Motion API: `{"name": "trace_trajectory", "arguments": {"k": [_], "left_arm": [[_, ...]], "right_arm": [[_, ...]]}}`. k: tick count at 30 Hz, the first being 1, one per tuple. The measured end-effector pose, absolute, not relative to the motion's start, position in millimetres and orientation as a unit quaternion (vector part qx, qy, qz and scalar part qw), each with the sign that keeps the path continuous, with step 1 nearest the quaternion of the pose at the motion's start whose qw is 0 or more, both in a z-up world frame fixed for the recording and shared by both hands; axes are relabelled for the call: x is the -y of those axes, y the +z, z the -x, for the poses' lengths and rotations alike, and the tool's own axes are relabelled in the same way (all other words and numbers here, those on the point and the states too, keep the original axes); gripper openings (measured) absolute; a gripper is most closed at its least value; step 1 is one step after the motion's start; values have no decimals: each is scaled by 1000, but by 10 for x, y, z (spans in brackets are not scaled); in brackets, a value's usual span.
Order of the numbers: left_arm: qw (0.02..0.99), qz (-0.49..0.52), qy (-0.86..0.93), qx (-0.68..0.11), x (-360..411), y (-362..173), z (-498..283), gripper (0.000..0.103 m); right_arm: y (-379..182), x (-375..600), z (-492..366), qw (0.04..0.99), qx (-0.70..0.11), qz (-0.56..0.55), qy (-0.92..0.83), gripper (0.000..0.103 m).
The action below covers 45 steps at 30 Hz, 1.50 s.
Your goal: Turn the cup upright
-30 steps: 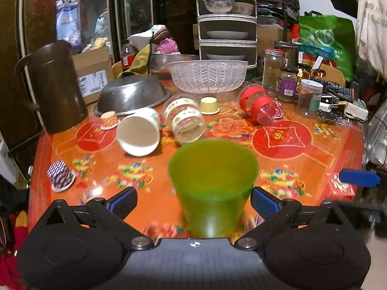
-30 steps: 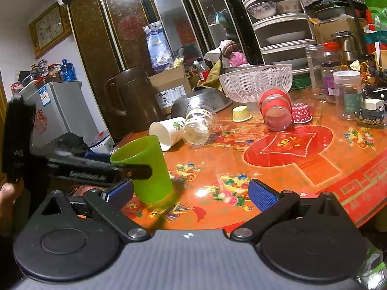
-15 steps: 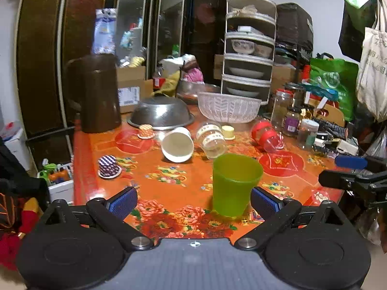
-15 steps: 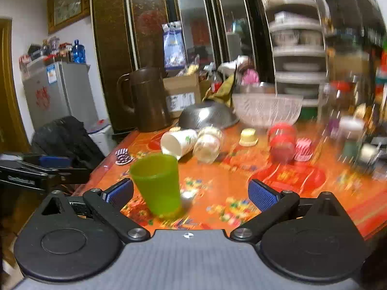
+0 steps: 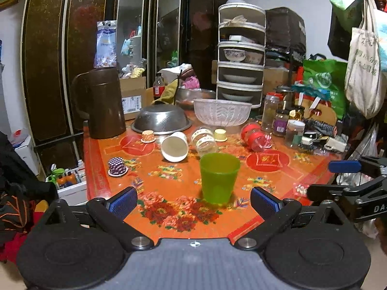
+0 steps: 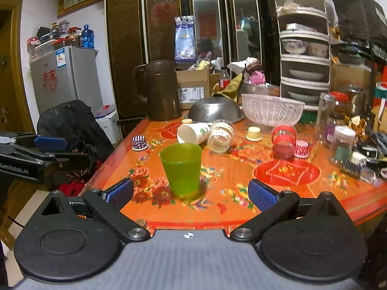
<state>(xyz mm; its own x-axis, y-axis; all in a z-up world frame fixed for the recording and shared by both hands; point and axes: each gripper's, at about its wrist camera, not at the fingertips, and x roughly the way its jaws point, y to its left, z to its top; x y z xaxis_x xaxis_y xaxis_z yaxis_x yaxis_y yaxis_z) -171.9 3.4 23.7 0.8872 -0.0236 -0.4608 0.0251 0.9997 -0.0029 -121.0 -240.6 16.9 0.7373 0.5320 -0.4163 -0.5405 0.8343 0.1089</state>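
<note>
A green plastic cup (image 5: 219,177) stands upright, mouth up, on the orange flowered table (image 5: 169,181) near its front edge; it also shows in the right wrist view (image 6: 182,172). My left gripper (image 5: 193,203) is open and empty, held back from the cup over the table's front edge. My right gripper (image 6: 191,194) is open and empty, also short of the cup. Each gripper shows at the side of the other's view.
Behind the green cup lie a white paper cup (image 5: 174,146), a clear jar (image 5: 204,141) and a red-lidded jar (image 5: 254,136) on their sides. Small cupcake liners, an upturned steel bowl (image 5: 160,119), a brown jug (image 5: 102,102), a white basket (image 5: 221,112) and jars crowd the back.
My left gripper has drawn back from the green cup, which was between its fingers a second ago. My right gripper has also pulled back. The cup stays upright in place.
</note>
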Motion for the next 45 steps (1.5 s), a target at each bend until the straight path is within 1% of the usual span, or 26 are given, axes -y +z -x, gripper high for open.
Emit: {"name": "trace_trajectory", "arguments": {"k": [6,45], "left_arm": [[970,11,-7,-242,-72,204,1662,101],[963,20,-8,-267,-16,121,1569,101]], "right_arm": [[126,2557,1126,932,-232,-3,277,102],[143,2513,1208,926,-226,-27,300,102]]}}
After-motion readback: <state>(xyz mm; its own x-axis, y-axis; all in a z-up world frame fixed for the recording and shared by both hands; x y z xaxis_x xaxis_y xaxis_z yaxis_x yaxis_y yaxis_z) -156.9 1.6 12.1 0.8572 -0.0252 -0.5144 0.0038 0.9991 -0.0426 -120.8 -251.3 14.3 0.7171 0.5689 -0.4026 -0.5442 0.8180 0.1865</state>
